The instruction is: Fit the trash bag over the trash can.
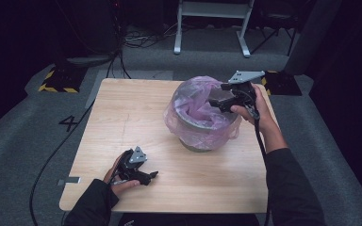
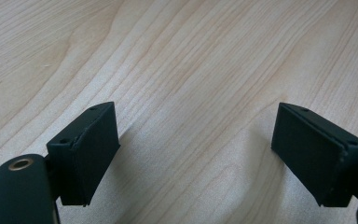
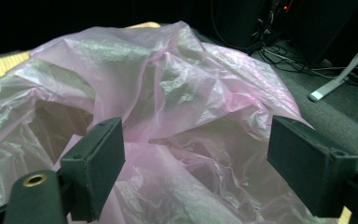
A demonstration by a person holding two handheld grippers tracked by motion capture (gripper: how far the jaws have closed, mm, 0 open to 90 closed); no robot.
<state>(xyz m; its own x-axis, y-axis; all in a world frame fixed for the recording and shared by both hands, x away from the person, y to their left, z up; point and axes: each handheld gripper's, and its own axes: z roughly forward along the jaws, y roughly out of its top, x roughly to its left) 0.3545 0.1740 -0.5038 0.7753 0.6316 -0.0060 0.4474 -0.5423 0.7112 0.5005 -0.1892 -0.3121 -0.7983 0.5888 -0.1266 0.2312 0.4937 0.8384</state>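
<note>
A grey bin point(image 1: 202, 134) lined with a thin pink plastic bag point(image 1: 195, 101) stands on the wooden table point(image 1: 122, 117), right of centre. My right gripper point(image 1: 215, 101) hovers at the bin's right rim, pointing left over the bag. In the right gripper view its jaws stand wide apart above the crumpled pink bag point(image 3: 182, 98), and nothing is pinched between them. My left gripper point(image 1: 152, 176) rests low near the table's front left, held in a hand. In the left gripper view its jaws are wide apart over bare wood point(image 2: 191, 70), with nothing between them.
The table's far edge lies just behind the bin. Grey carpet surrounds the table. A white stand point(image 1: 212, 23) and cables lie beyond it. Yellow-black striped blocks point(image 1: 59, 80) sit on the floor at the far left and right. A cable point(image 1: 52, 160) runs down the left side.
</note>
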